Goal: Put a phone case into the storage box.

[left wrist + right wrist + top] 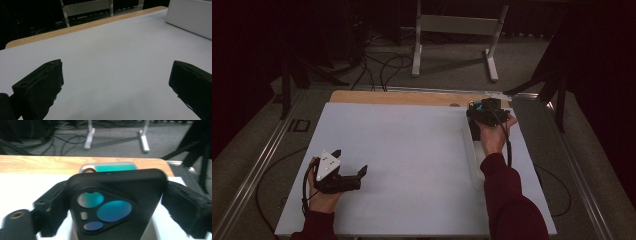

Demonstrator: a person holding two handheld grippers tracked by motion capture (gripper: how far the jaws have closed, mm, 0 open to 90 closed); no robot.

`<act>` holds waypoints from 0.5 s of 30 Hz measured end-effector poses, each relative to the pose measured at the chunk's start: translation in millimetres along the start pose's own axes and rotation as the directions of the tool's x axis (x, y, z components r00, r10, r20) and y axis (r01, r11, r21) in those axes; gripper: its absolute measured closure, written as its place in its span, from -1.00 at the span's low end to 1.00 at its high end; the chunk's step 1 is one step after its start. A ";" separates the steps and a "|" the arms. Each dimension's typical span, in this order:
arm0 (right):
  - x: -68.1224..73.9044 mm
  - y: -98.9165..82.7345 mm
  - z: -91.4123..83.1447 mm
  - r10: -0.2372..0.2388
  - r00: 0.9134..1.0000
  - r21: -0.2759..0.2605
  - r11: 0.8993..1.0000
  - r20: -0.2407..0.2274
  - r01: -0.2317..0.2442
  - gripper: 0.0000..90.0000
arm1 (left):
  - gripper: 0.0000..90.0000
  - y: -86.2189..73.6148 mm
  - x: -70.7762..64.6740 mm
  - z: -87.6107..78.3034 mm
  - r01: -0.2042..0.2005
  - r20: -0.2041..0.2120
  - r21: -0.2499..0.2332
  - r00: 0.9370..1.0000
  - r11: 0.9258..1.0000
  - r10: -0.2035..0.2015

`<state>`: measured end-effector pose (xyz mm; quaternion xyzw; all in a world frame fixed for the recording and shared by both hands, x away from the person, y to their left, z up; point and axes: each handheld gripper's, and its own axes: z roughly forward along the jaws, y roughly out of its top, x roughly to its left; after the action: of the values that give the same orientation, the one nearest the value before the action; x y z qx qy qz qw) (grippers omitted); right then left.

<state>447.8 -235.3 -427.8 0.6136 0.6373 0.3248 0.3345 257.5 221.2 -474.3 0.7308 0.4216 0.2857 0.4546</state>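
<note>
Phone case (117, 202), black, seen between jaws of right gripper (484, 114) at far right tabletop (412, 150) corner, above white box (473, 155). Pad contact on case cannot be told. Teal phone (110, 167) lies beyond. Left gripper (349, 172) released, idle. Fitting case judged pending.

Table: my white work surface (412, 165) lies over a wooden top (402, 97) showing along the far edge.
Floor: grey carpet (452, 65), with black cables (382, 65) (a loose tangle).
Furniture: a grey metal stand (457, 30) beyond my table.
Light: dim, dark surroundings.
</note>
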 end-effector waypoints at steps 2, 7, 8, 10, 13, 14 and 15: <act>-0.3 0.8 -1.6 -0.007 1.000 -0.018 1.000 -0.004 0.007 -0.83 | -1.00 -0.1 -0.2 0.2 -0.001 0.000 0.002 1.000 1.000 0.001; -1.7 2.6 -5.3 0.001 0.999 -0.043 0.999 -0.042 -0.002 -0.83 | -1.00 0.0 -1.2 0.7 -0.001 0.002 0.003 1.000 1.000 0.001; -1.8 2.7 -5.6 -0.001 0.999 -0.043 0.999 -0.046 -0.001 -0.83 | -1.00 -0.1 -1.3 0.7 -0.002 0.002 0.003 1.000 1.000 0.002; -2.1 3.1 -6.8 -0.007 0.999 -0.051 0.999 -0.031 0.005 -0.83 | -1.00 -0.1 -1.2 0.9 0.000 0.003 0.004 1.000 1.000 0.000; -4.4 4.7 -8.8 0.012 1.000 -0.070 0.997 -0.024 -0.013 -0.83 | -0.99 -0.1 -1.4 0.6 -0.001 0.004 0.005 1.000 1.000 0.001; -5.1 5.2 -9.3 0.016 0.999 -0.071 0.997 -0.034 -0.018 -0.83 | -0.99 -0.1 -1.4 0.7 -0.001 0.003 0.004 1.000 1.000 0.001; -5.3 5.3 -9.7 0.012 0.999 -0.068 0.998 -0.037 -0.014 -0.83 | -0.99 -0.2 -1.3 0.8 -0.002 0.004 0.005 1.000 1.000 0.002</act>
<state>442.9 -240.5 -417.8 0.5999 0.6278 0.3596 0.3416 257.5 219.7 -474.8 0.7328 0.4208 0.2836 0.4533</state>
